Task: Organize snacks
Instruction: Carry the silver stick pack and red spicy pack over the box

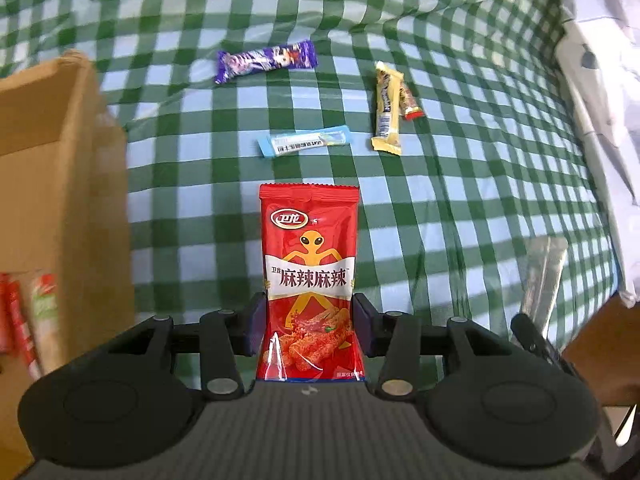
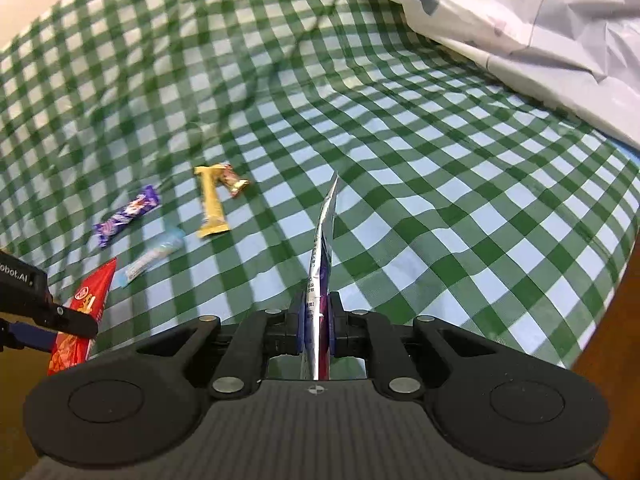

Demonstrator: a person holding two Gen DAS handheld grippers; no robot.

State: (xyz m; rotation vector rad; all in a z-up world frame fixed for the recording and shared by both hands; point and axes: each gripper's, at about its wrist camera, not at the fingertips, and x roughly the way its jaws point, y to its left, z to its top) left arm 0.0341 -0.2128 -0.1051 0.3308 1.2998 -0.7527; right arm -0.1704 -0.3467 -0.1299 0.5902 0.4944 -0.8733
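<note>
Both grippers hold snack packets above a green-checked cloth

The left gripper (image 1: 309, 322) is closed on a red spicy-snack packet (image 1: 310, 272), pinching its lower part so the packet stands upright between the fingers; the right gripper (image 2: 318, 322) is clamped on a thin silver-and-purple sachet (image 2: 322, 264), seen edge-on. On the checked cloth (image 1: 460, 200) beyond lie a light-blue bar (image 1: 306, 143), a yellow bar (image 1: 386, 110) with a small red-ended candy (image 1: 412, 103) touching its side, and farther off a purple bar (image 1: 266, 61), all apart from the held packets. A cardboard box (image 1: 52, 184) stands at the left with red-and-white packets (image 1: 30, 316) low beside it, and a pale crumpled sheet (image 2: 520, 12) lies along the right edge
</note>
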